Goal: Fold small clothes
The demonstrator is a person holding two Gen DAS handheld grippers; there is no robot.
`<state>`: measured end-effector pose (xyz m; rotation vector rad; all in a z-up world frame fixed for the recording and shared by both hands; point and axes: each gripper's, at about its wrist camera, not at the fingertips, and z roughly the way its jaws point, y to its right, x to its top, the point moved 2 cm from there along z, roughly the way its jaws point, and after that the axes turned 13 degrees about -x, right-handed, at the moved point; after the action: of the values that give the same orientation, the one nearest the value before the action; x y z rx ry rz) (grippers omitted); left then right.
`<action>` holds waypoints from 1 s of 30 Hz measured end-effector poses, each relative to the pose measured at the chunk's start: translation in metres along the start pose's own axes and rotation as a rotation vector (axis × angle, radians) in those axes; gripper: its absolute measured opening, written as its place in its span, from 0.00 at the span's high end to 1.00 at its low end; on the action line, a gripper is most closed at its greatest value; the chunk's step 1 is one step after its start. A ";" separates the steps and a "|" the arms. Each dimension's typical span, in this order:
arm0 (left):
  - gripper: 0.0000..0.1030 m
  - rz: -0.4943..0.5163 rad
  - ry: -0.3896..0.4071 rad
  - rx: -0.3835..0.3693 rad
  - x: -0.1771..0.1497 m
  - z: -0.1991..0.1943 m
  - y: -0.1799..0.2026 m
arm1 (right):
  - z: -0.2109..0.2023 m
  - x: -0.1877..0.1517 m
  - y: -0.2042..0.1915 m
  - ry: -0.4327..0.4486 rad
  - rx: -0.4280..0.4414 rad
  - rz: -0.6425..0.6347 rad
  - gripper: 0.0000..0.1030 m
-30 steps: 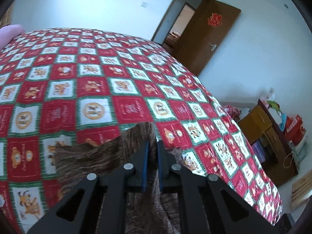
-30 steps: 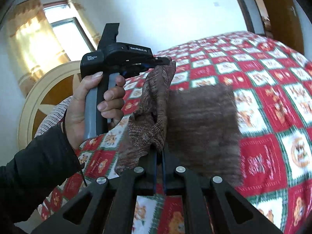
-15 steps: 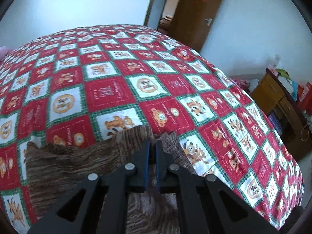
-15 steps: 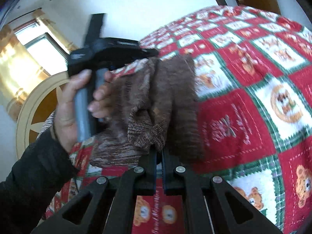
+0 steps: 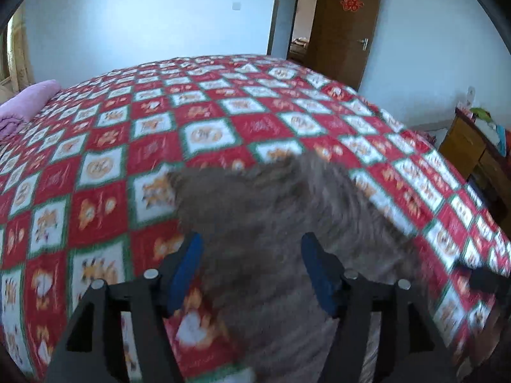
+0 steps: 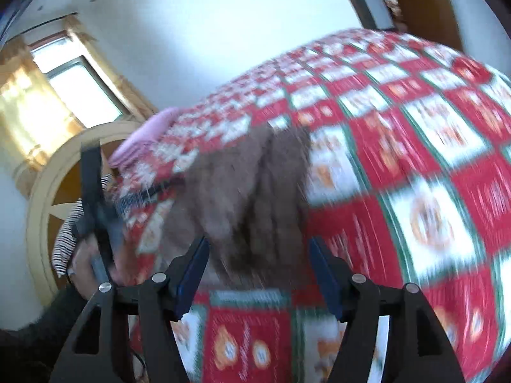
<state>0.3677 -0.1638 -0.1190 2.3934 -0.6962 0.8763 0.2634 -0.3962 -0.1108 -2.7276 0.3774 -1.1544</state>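
Both grippers tilted down over the bed, left gripper and right gripper fingers opening wide, brown garment lying loose between them, blurred.

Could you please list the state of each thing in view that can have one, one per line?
left gripper: jaws opening, pads clear of the cloth.
right gripper: jaws opening, pads clear of the cloth.
brown knit garment: released, lying bunched on the bedspread, blurred.
bedspread: spread flat over the bed.
door: standing open.
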 end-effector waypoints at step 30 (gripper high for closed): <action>0.10 -0.012 -0.056 -0.063 -0.041 0.031 0.024 | 0.136 0.101 -0.015 -0.116 -0.143 -0.132 0.92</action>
<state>0.3396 -0.1887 -0.1612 2.3710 -0.7194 0.7739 0.4317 -0.4054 -0.1325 -2.9678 0.2776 -1.0288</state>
